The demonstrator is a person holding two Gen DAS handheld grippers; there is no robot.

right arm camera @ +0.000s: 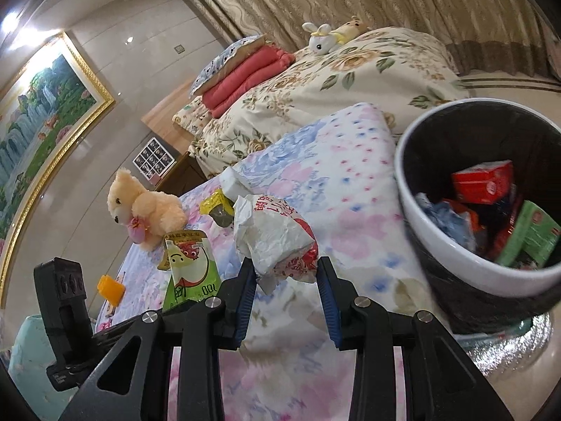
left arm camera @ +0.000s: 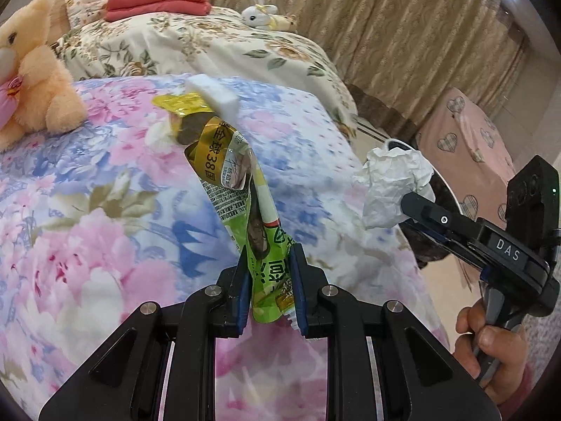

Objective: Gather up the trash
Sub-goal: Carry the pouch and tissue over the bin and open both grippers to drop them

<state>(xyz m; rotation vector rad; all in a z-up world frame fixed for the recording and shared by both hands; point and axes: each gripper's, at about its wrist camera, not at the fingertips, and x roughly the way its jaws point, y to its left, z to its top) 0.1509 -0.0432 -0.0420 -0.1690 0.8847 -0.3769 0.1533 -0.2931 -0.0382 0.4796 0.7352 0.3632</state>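
A green snack wrapper (left arm camera: 266,245) is clamped in the left gripper (left arm camera: 270,277) — crumpled paper wrapper (right arm camera: 280,242) is clamped in the right gripper (right arm camera: 285,280), near the trash bin (right arm camera: 455,259).

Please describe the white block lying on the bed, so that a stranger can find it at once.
On the pink and blue floral quilt, look right of the peach teddy bear. The white block lies beside a yellow wrapper; it alone is plain, unprinted and box-shaped.
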